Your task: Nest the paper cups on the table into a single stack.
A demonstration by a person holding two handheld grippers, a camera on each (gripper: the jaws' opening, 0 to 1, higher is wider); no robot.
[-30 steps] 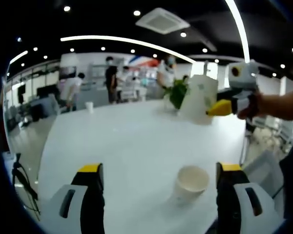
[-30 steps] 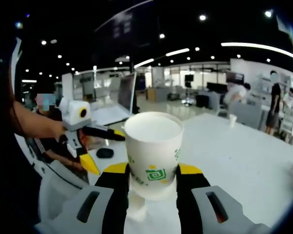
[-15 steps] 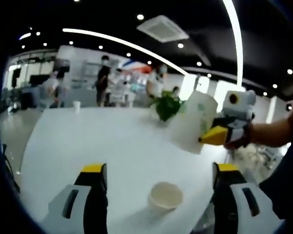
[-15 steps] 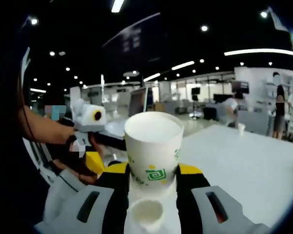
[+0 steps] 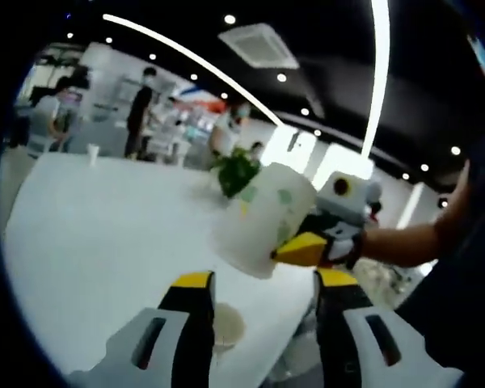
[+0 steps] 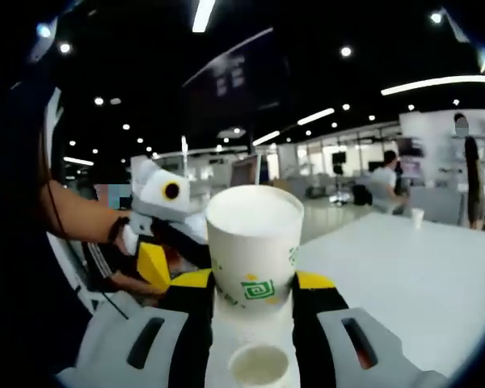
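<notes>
Right gripper clamps a white paper cup bearing a green square-spiral logo; lettering unreadable. Left gripper open over second cup on table.

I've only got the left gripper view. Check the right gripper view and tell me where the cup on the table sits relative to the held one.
Observer: There the table cup appears just below the held paper cup, between the right gripper jaws, mouth up.
Operator: Now report the grip.
Observer: Both jaws press the held paper cup's lower wall; a green square logo faces the camera.
Operator: Find the left gripper.
Observer: The left gripper sits left of the held paper cup, open.
</notes>
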